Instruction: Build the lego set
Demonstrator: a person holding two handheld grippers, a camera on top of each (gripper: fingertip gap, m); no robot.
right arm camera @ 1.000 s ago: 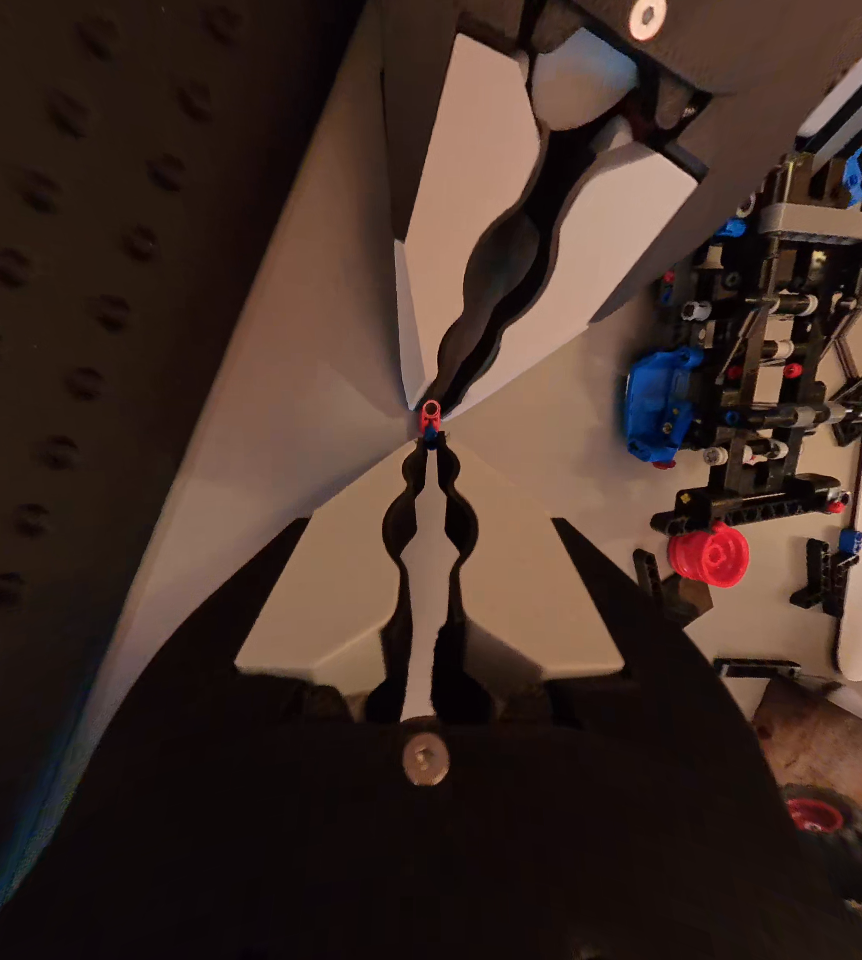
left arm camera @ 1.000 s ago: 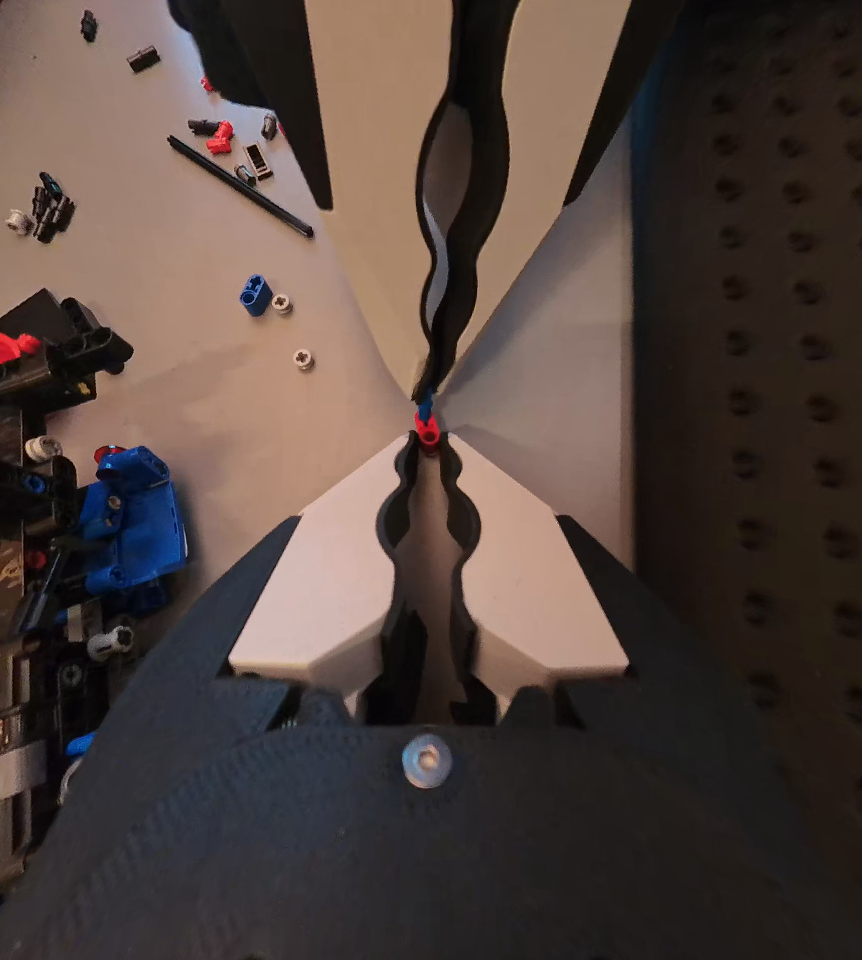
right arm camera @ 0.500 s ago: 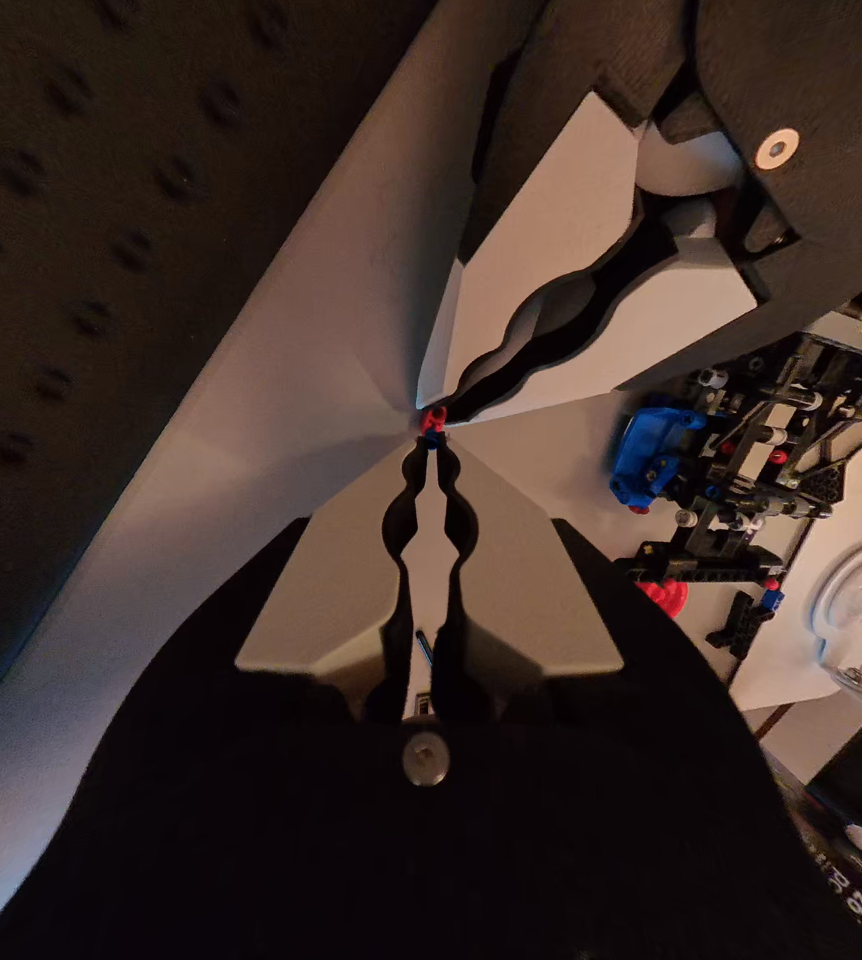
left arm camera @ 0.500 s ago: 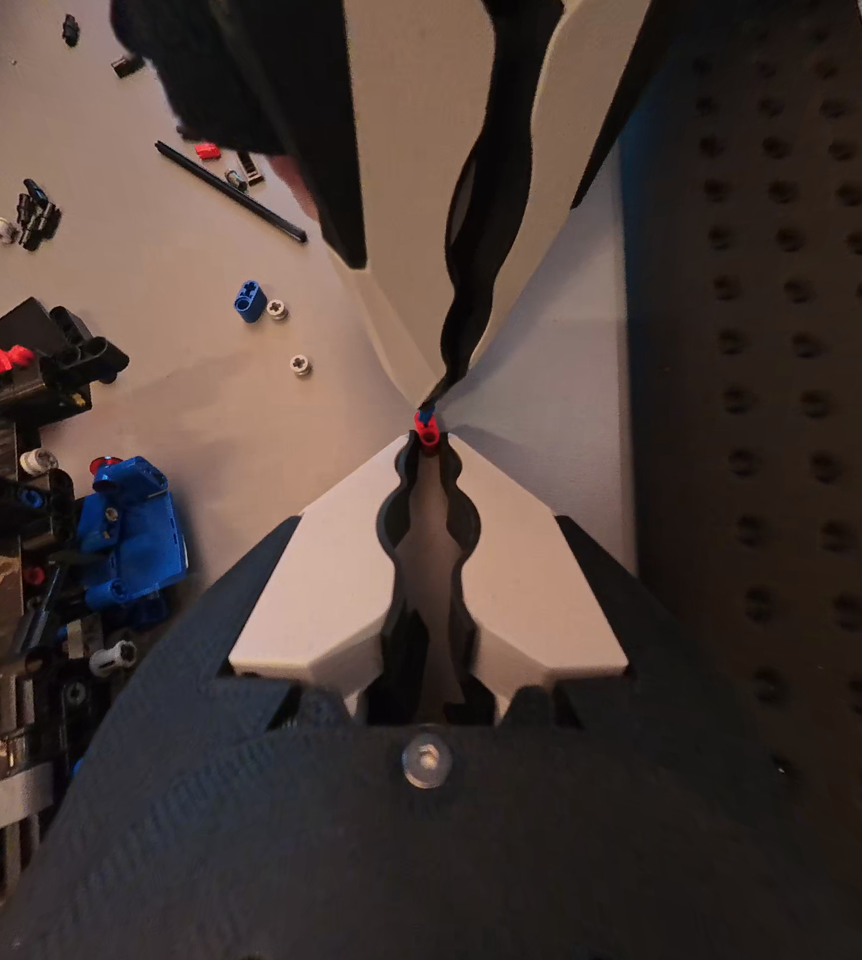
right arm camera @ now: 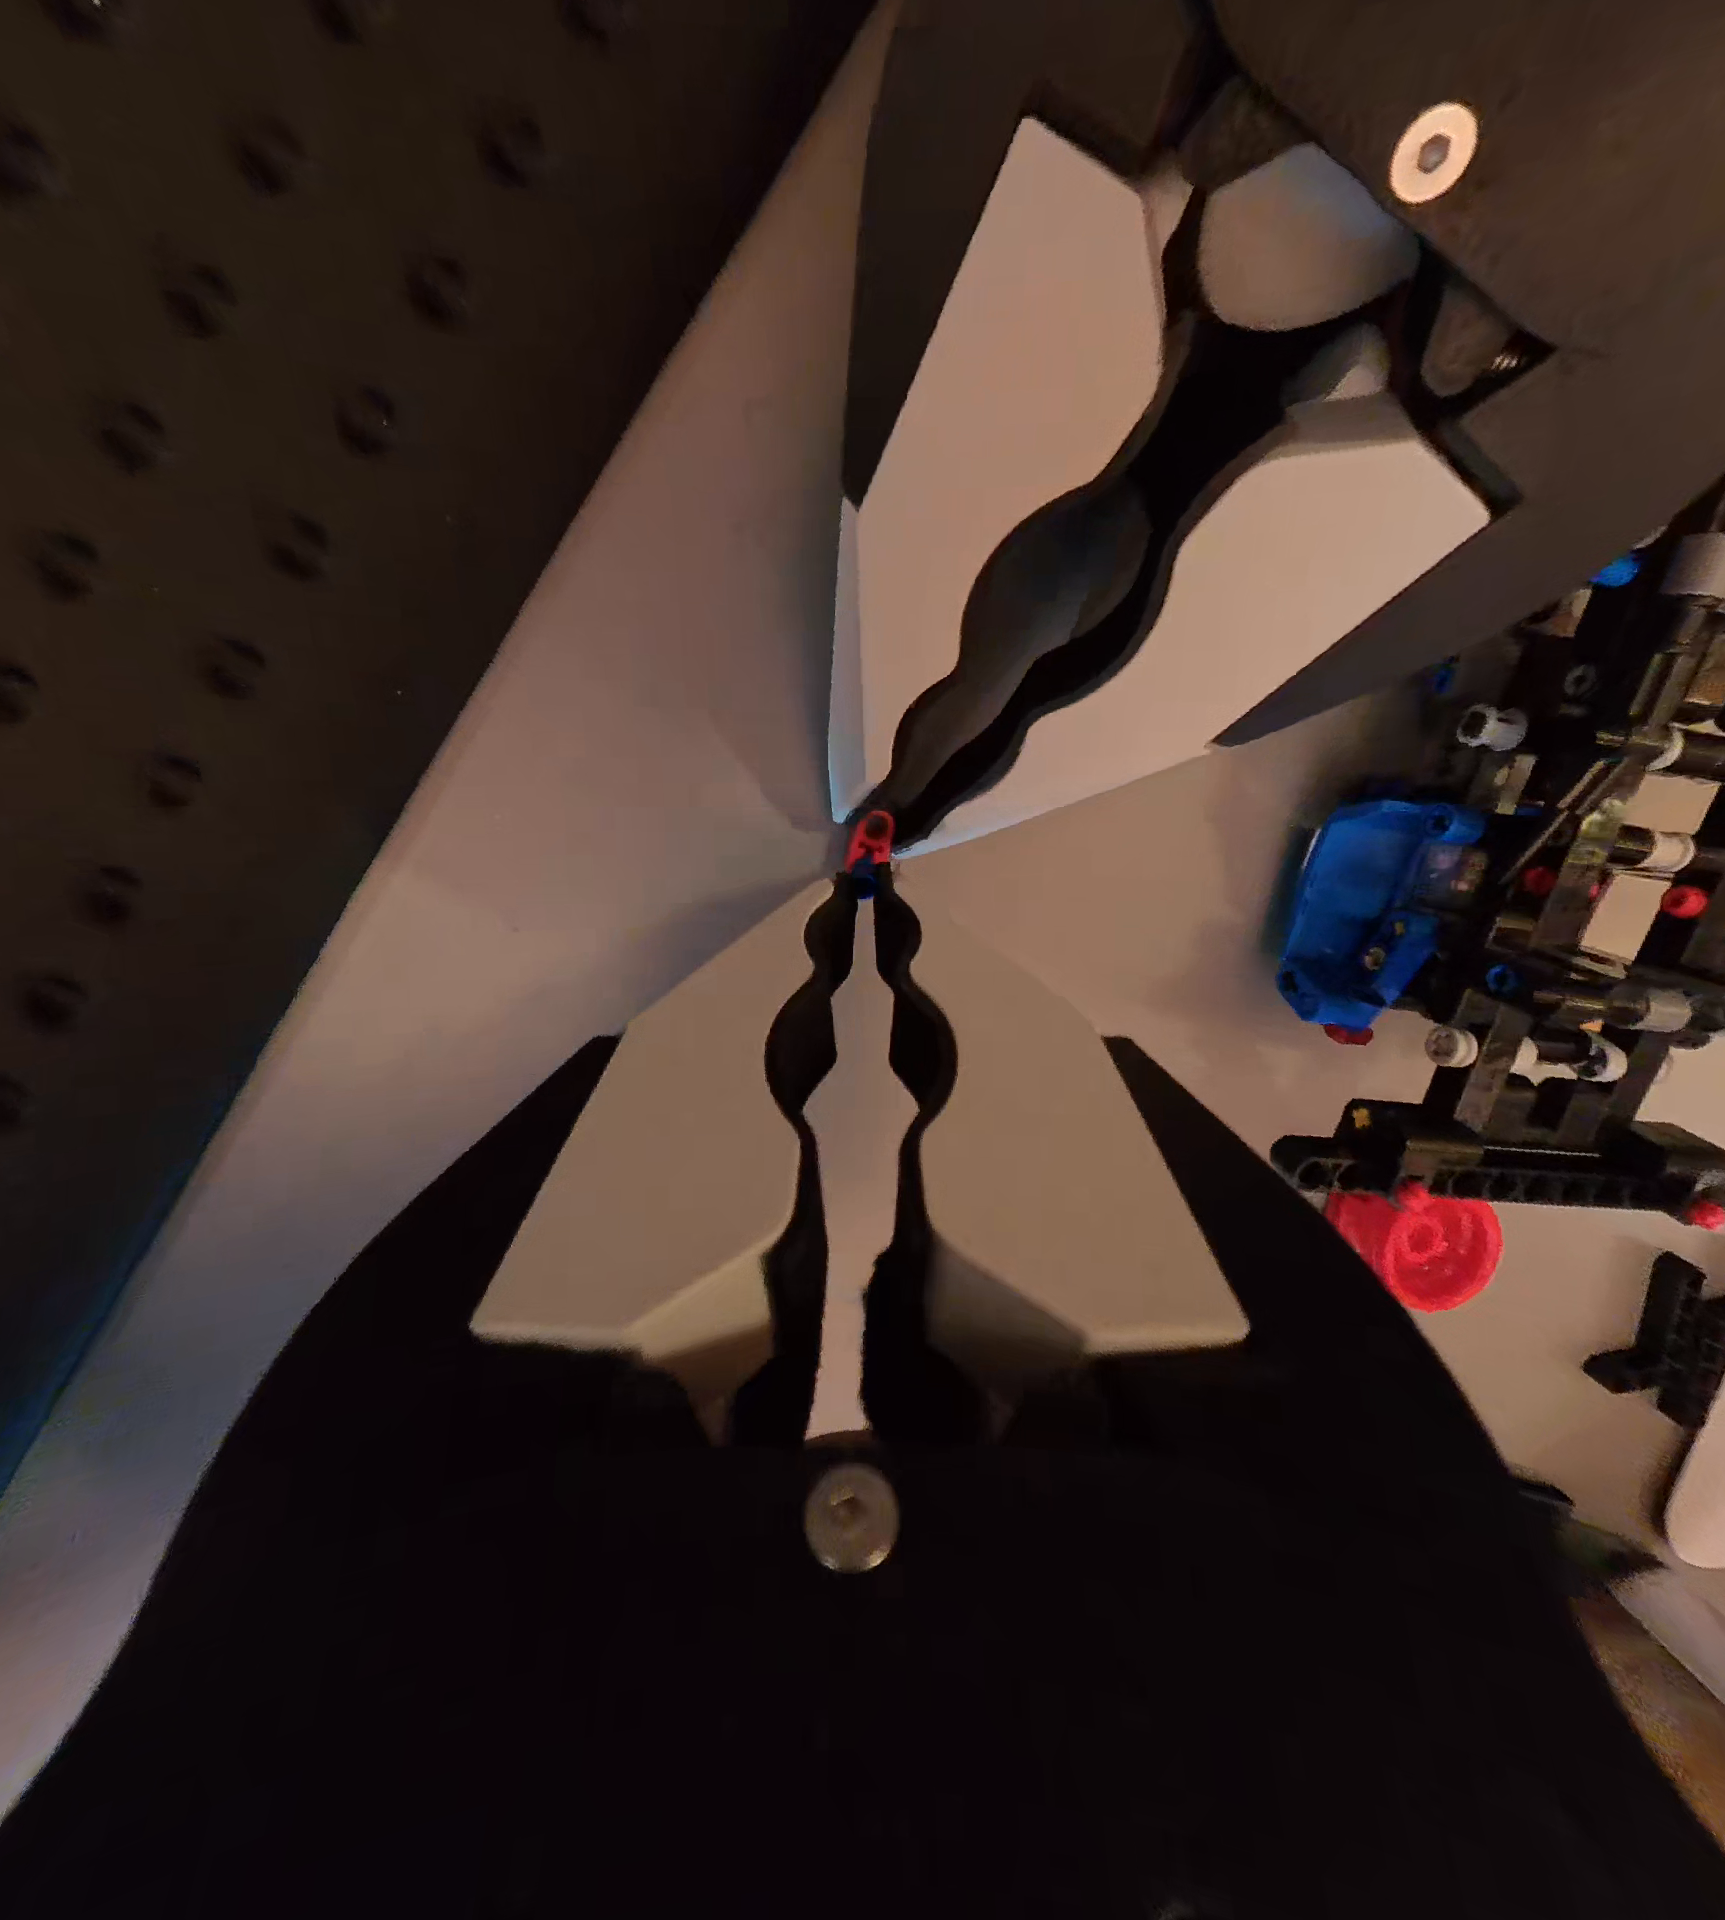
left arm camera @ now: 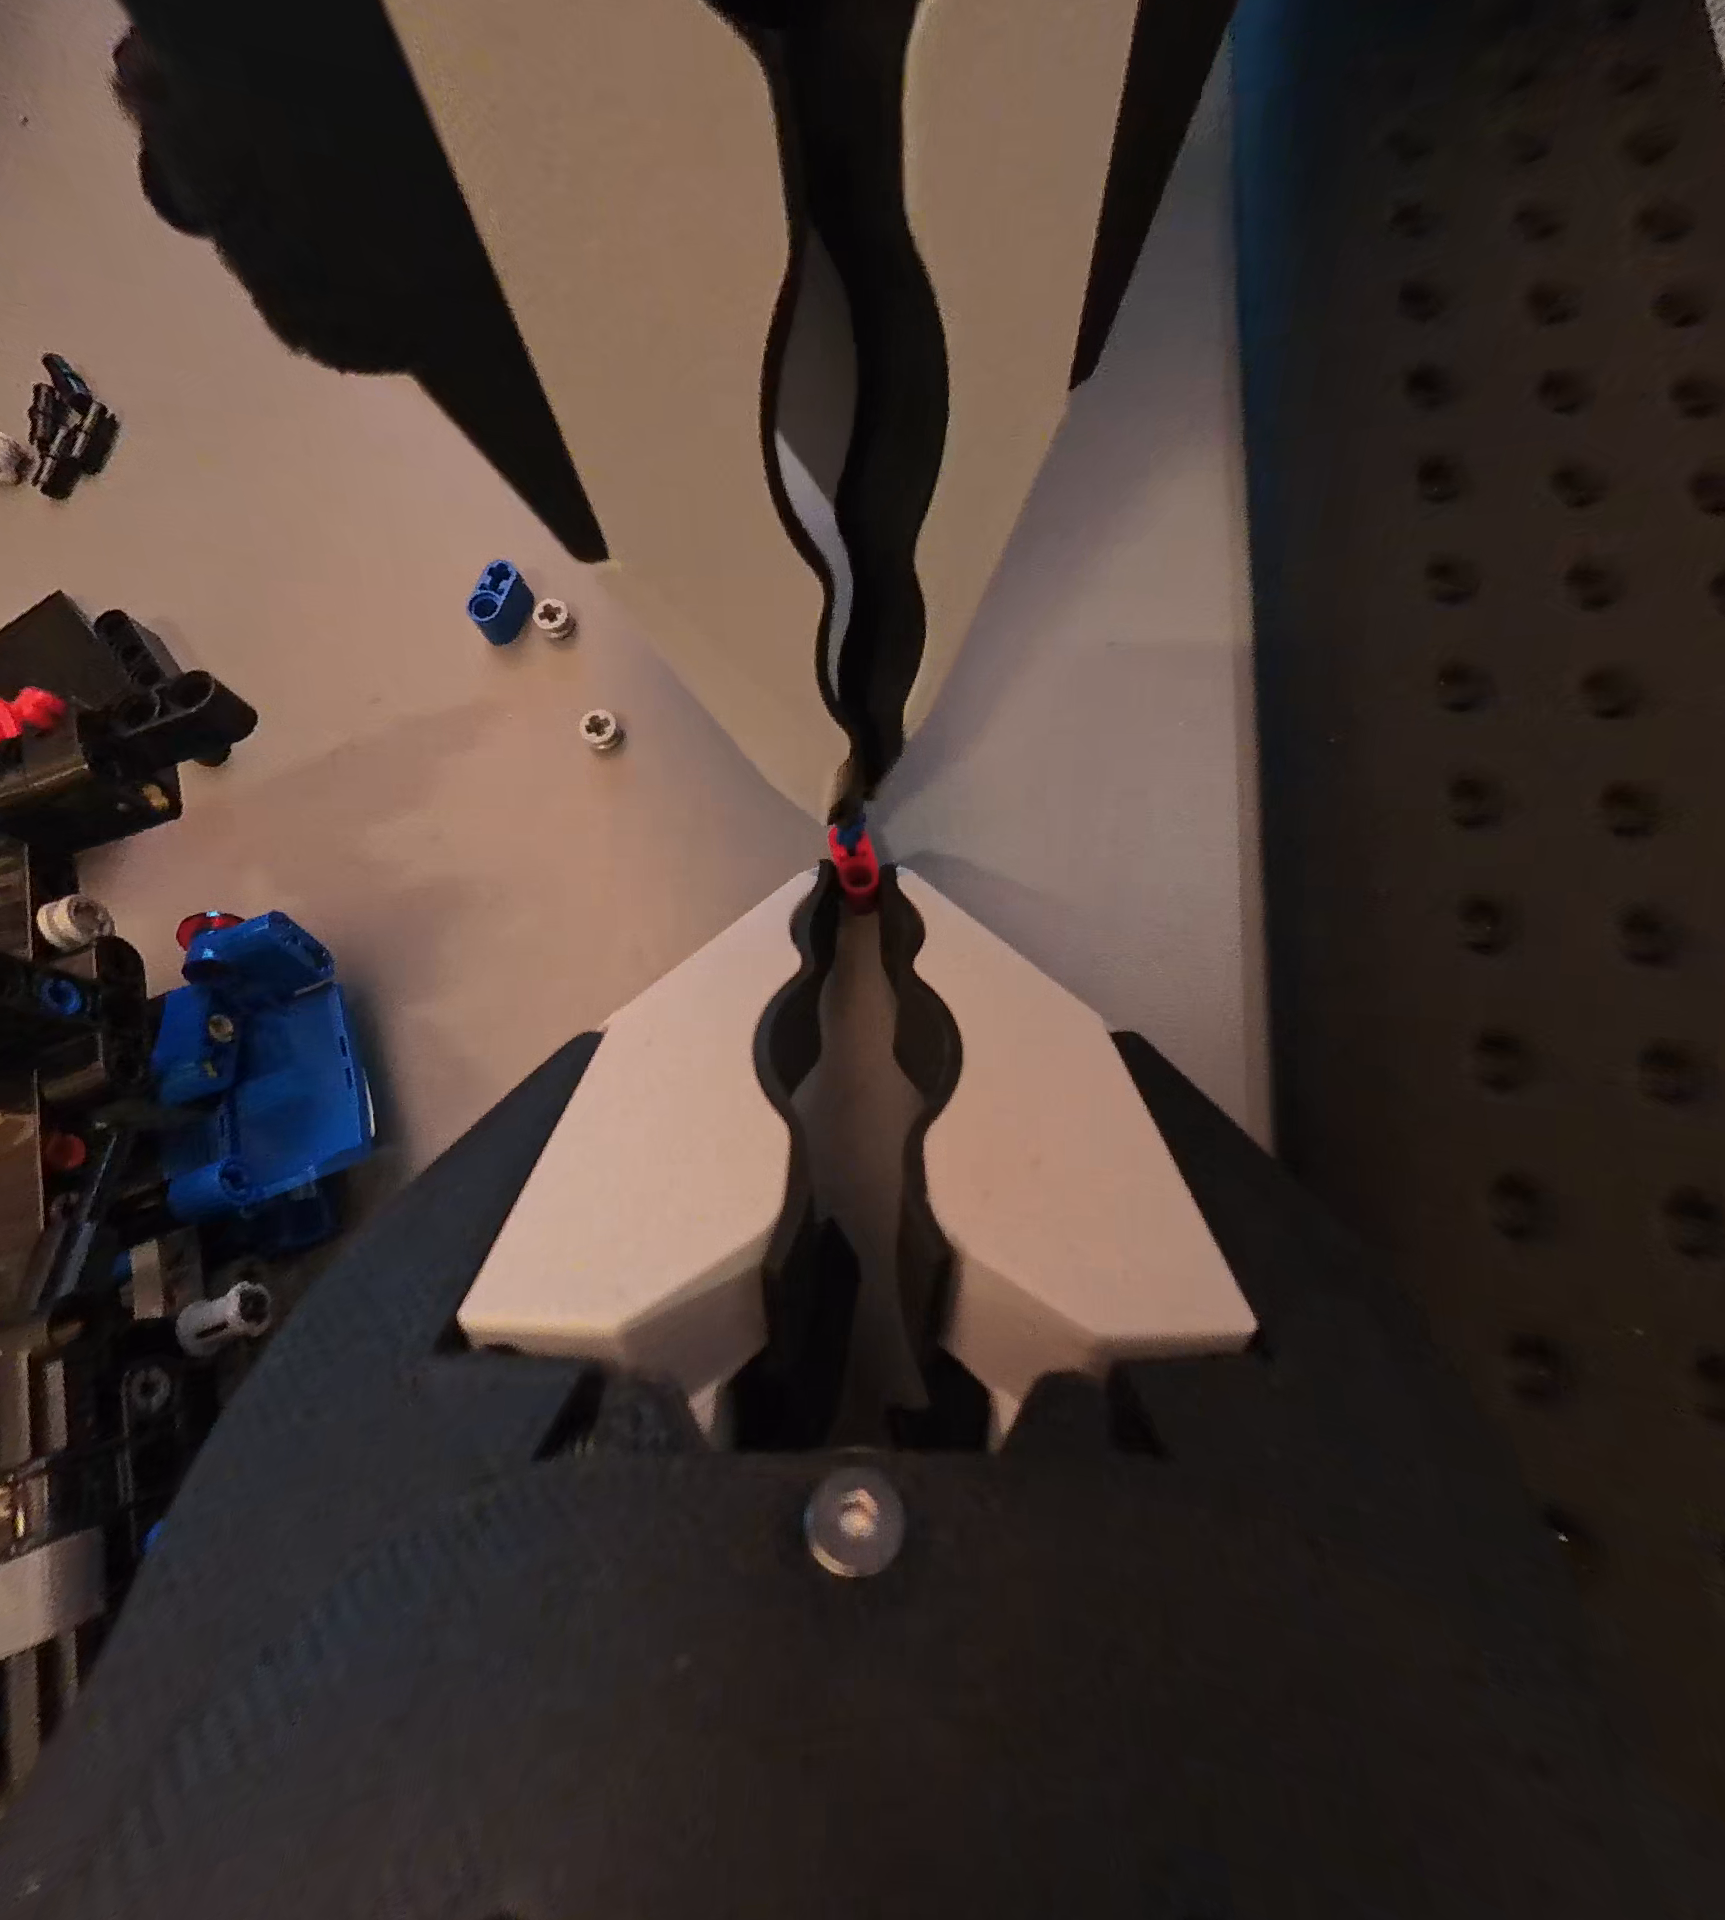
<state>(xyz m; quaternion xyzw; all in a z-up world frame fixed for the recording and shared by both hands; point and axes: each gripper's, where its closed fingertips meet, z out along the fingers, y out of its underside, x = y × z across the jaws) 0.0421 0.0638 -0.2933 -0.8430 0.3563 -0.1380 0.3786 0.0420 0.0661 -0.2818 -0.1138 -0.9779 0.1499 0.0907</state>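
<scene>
Both claws meet tip to tip above the pale grey table [left arm camera: 442, 852]. Left claw [left arm camera: 856, 881] is closed down on a small red plastic connector [left arm camera: 854, 876]; right claw [right arm camera: 866, 885] is pinched on a tiny blue plastic pin [right arm camera: 867, 875], and the pin and connector touch end to end. In the left wrist view the right claw comes in from straight ahead; in the right wrist view the left claw comes in from ahead and to the right. A dark panel with rows of round holes [left arm camera: 1564, 831] runs along the right of the left claw. A half-built black lego frame with a blue block [left arm camera: 260, 1070] and a red wheel hub [right arm camera: 1417, 1245] lies on the table to the left claw's left. A small blue lego sleeve [left arm camera: 497, 601] and two light grey bushes [left arm camera: 601, 729] lie loose ahead-left of it.
</scene>
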